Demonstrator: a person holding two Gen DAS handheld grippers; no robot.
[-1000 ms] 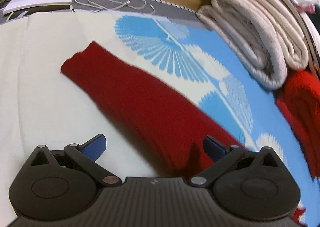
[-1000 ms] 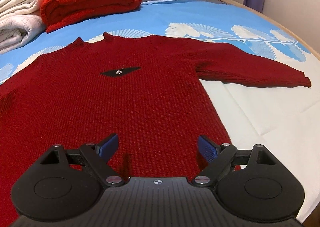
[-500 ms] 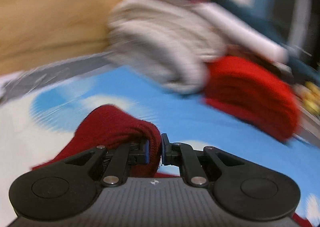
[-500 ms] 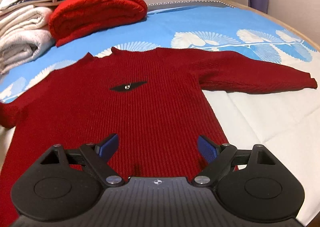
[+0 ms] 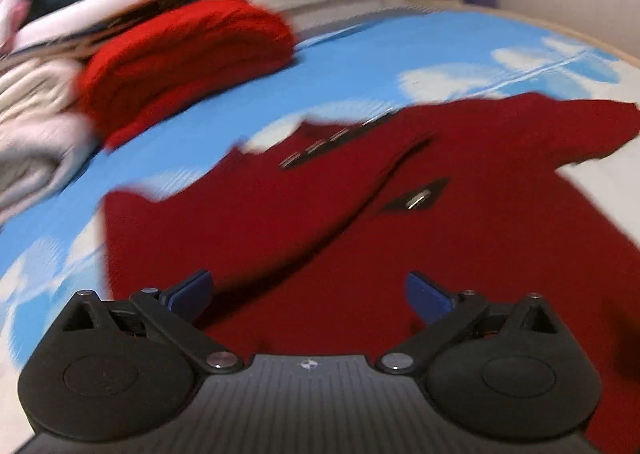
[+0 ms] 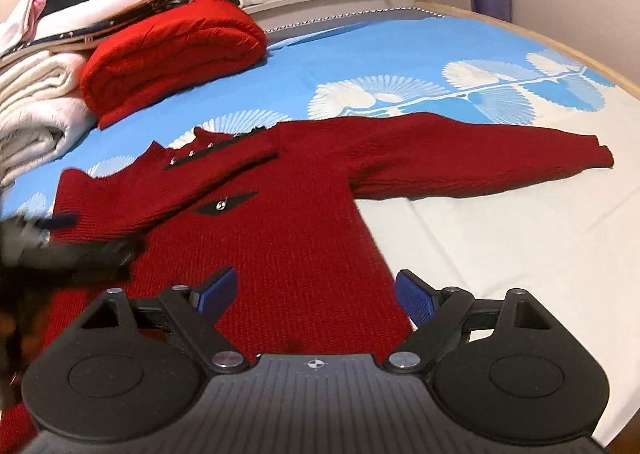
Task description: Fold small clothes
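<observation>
looking through the left wrist view, blurred with motion, the left gripper (image 5: 308,292) stands wide open with nothing between its blue pads. the dark red sweater (image 5: 460,238) fills the frame from 10 to 3 o'clock, just ahead of and beneath the fingers, with one sleeve (image 5: 256,205) folded across the chest.

in the right wrist view the right gripper (image 6: 316,294) is likewise spread wide and empty, hovering over the sweater's hem. the sweater (image 6: 304,238) lies flat on the blue patterned bedsheet (image 6: 400,53); the folded sleeve (image 6: 168,189) sits at 10 o'clock, the other sleeve (image 6: 480,161) stretches out toward 2 o'clock.

judging by this, only the first fold is done; the second sleeve and the body folds remain.
</observation>
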